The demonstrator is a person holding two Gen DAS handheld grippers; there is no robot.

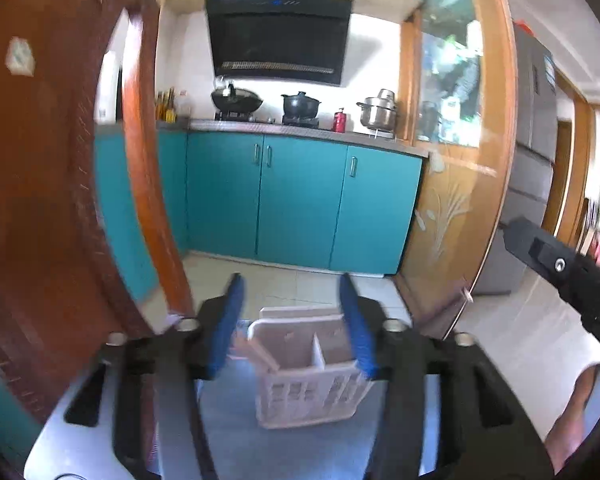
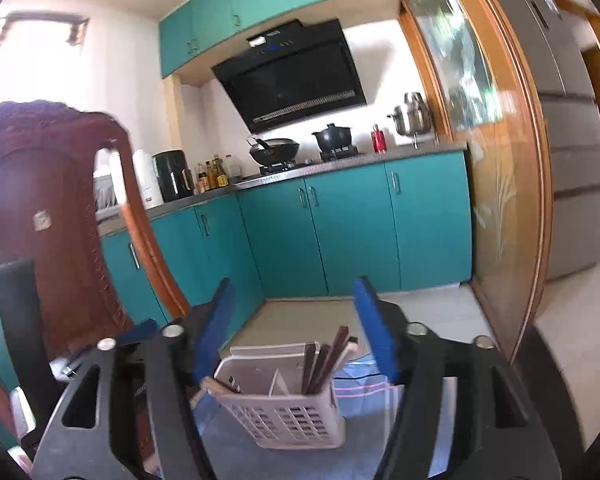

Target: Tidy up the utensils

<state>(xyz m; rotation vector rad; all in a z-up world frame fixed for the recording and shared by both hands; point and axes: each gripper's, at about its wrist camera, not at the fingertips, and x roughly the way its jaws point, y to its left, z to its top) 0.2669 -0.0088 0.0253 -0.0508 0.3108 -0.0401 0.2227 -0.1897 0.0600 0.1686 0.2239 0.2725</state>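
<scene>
With both the left gripper and right gripper standing partly open and empty, the white slotted plastic utensil caddy sits just beyond both, dark upright chopsticks in its right compartment.

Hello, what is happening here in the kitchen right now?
A person holds two hand-held grippers over a white basket on a table. Dark chopsticks already stand in its right compartment, and paler sticks lean in the left one. The left hand-held gripper and the right hand-held gripper are both open and hold nothing.
</scene>
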